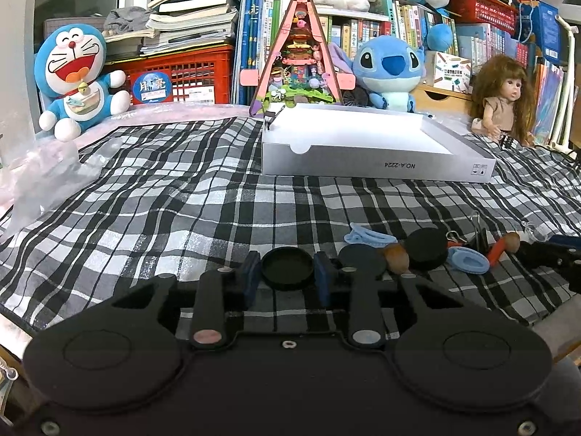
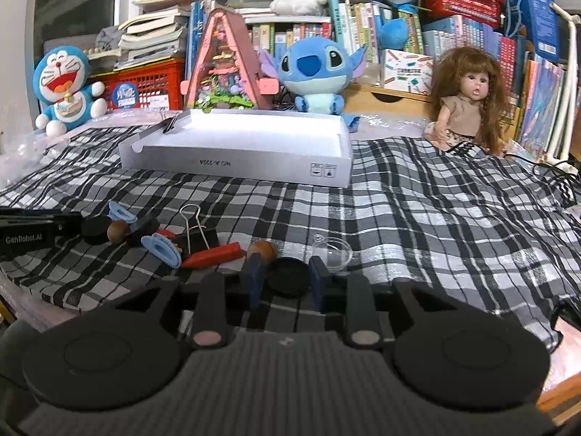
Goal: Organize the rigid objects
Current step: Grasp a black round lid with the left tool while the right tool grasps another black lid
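While the left hand-held gripper (image 1: 287, 276) sits low in the centre of its view, a black round lid (image 1: 287, 268) lies between its two blue pads, which close narrowly on the lid's edges. The lid rests on the black-and-white checked cloth (image 1: 181, 200) that covers the table.

Lower centre in the right wrist view, the right hand-held gripper (image 2: 287, 278) stands a little wider, with a second black round lid (image 2: 288, 279) between its pads; whether the pads press on it cannot be told. A brown wooden knob (image 2: 267, 250) on an orange-red handle (image 2: 214, 256) lies just beside its left pad, and a clear plastic cup (image 2: 336, 252) just beyond its right pad.

Further up in both views a white shallow box (image 1: 377, 170) lies open on the cloth, well apart from both grippers, with a black binder clip (image 2: 170, 121) on its upper left corner.

Only the right wrist view shows the heap at middle left clearly: a large binder clip (image 2: 201, 236) with wire arms raised, blue toothed clips (image 2: 161, 249) and black discs (image 2: 96, 230), with the other gripper's black body at the left edge. The left wrist view shows that heap at lower right
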`<state>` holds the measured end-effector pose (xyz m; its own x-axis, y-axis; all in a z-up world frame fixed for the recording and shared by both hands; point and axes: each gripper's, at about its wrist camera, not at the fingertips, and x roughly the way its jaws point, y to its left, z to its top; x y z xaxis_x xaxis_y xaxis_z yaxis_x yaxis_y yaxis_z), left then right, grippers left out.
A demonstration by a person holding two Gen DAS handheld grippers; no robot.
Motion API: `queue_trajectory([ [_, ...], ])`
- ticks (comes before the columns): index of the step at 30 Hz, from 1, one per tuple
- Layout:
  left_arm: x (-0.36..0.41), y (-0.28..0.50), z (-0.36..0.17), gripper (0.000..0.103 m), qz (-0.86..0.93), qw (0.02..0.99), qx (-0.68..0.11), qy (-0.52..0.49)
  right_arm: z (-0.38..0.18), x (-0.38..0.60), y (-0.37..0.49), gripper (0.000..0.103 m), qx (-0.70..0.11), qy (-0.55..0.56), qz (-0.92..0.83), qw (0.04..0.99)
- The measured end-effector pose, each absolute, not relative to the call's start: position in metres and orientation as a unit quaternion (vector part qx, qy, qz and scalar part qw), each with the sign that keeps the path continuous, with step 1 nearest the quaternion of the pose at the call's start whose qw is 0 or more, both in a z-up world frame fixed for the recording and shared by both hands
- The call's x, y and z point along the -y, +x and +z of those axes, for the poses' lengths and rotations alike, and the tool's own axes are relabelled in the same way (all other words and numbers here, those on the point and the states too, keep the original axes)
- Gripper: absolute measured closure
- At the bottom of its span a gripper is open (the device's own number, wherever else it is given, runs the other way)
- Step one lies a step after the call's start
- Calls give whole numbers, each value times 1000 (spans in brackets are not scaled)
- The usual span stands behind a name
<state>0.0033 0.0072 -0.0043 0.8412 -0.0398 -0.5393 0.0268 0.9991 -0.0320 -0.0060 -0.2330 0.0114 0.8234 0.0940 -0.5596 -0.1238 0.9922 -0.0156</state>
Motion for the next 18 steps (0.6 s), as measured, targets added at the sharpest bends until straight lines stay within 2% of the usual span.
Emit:
queue_trajectory([
  [16,-8,-1,-5,73,-17,959,-282,-16,0,235,6,45,-313,7,45,949],
  [18,-8,-2,-6,73,-18,959,-283,-16,0,234,6,57,-310,12,46,949],
])
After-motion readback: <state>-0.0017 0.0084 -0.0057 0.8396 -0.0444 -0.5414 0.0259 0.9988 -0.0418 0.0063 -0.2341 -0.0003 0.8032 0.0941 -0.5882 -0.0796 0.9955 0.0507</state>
